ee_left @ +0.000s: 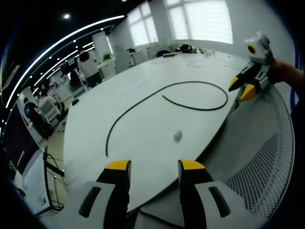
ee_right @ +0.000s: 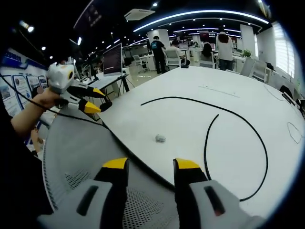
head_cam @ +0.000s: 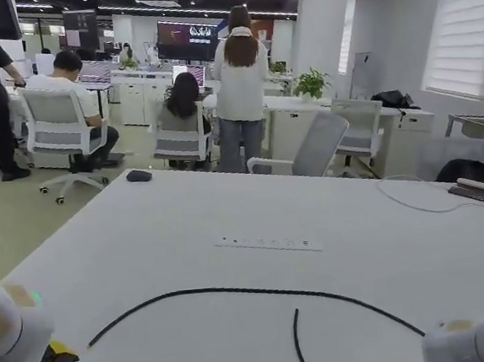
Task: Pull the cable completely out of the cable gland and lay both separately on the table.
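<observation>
A long black cable lies in a wide curve on the white table; one end curls back inward. The cable and a small grey cable gland lie apart from each other, the gland near the table's front edge. In the right gripper view the gland also sits apart from the cable. My left gripper is open and holds nothing, short of the table edge. My right gripper is likewise open and holds nothing. Each shows in the other's view: right gripper, left gripper.
A grey mesh chair back lies between me and the table edge. A socket strip is set in the table's middle, a black mouse is at the far edge, and white cords are at the right. People and office chairs are beyond.
</observation>
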`<state>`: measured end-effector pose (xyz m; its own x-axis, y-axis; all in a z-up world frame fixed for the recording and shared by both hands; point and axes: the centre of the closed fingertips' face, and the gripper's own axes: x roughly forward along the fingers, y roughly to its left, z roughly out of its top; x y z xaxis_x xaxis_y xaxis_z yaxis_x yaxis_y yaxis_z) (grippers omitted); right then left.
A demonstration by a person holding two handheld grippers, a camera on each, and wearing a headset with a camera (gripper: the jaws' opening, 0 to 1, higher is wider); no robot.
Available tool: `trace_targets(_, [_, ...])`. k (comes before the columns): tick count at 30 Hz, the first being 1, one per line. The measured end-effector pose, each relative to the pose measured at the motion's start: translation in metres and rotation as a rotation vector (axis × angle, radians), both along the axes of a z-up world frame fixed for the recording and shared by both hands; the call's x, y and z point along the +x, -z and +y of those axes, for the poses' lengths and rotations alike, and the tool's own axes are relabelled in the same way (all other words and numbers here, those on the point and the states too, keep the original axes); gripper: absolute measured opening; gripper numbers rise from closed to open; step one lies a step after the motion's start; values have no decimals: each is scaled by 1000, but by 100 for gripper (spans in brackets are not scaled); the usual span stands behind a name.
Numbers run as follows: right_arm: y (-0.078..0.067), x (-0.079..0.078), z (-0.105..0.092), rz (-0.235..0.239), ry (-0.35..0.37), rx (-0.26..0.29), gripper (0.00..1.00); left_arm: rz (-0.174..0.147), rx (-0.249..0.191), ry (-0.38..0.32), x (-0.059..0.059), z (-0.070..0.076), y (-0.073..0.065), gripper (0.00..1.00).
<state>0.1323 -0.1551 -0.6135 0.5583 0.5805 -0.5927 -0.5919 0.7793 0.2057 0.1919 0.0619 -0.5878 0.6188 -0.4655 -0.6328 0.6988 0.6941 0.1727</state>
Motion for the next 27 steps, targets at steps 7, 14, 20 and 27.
trace_targets(7, [12, -2, 8, 18, -36, -54, 39, -21, -24, -41, 5, 10, -4, 38])
trace_targets(14, [16, -2, 6, 40, -22, -42, 39, -7, -48, -81, -4, 16, 6, 38])
trace_targets(20, [17, -1, 3, 38, -2, -51, 38, 2, -62, -91, -10, 15, 11, 38])
trace_targets(27, [17, 0, 1, 28, 11, -70, 37, -3, -58, -108, -7, 23, 16, 37])
